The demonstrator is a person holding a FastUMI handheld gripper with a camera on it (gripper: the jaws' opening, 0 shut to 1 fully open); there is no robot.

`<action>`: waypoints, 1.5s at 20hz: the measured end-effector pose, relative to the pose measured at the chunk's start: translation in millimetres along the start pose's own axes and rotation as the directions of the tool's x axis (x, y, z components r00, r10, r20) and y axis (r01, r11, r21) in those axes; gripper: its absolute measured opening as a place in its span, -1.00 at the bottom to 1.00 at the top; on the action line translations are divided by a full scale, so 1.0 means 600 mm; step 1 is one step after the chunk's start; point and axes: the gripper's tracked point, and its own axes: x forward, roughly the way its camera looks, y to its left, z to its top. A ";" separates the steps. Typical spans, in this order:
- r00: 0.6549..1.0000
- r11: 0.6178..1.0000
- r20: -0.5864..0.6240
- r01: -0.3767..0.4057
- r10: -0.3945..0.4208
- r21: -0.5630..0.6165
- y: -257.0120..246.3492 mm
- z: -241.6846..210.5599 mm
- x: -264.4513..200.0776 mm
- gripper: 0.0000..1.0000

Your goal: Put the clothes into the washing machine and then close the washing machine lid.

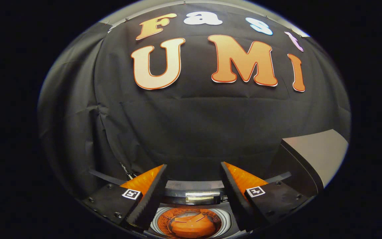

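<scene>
My gripper [193, 172] is open, its two fingers spread wide with nothing between them. Low between the fingers lies the round mouth of the washing machine [191, 224], looking down into the drum. The drum's inside glows orange and holds an orange shape [192, 228] at its bottom; I cannot tell whether this is clothing. The machine's grey back panel [192, 196] runs across just beyond the opening. No lid is over the opening.
A grey flat-topped box or cabinet [313, 156] stands beyond my right finger. Behind everything hangs the black cloth wall [191, 126], close to the machine's back.
</scene>
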 end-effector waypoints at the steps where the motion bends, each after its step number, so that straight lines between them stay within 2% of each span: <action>1: 1.000 1.000 0.003 0.000 0.000 0.001 -0.001 -0.008 -0.008 1.00; 7: 0.999 1.000 0.023 0.022 -0.022 0.010 -0.005 -0.096 -0.067 0.98; 11: 0.997 0.999 -0.072 0.023 -0.020 0.035 -0.012 -0.211 -0.085 0.96; 14: 0.994 0.999 -0.101 0.033 -0.032 0.015 -0.022 -0.233 -0.095 0.96; 20: 0.998 0.998 -0.036 0.043 -0.041 0.056 -0.030 -0.157 -0.119 0.96; 22: 1.000 0.997 -0.007 0.013 -0.012 0.073 -0.018 -0.125 -0.141 0.96; 24: 0.999 0.995 0.051 -0.018 0.013 0.098 -0.008 -0.061 -0.174 0.91; 30: 0.976 0.997 0.217 -0.040 0.024 0.069 -0.044 0.112 -0.312 0.91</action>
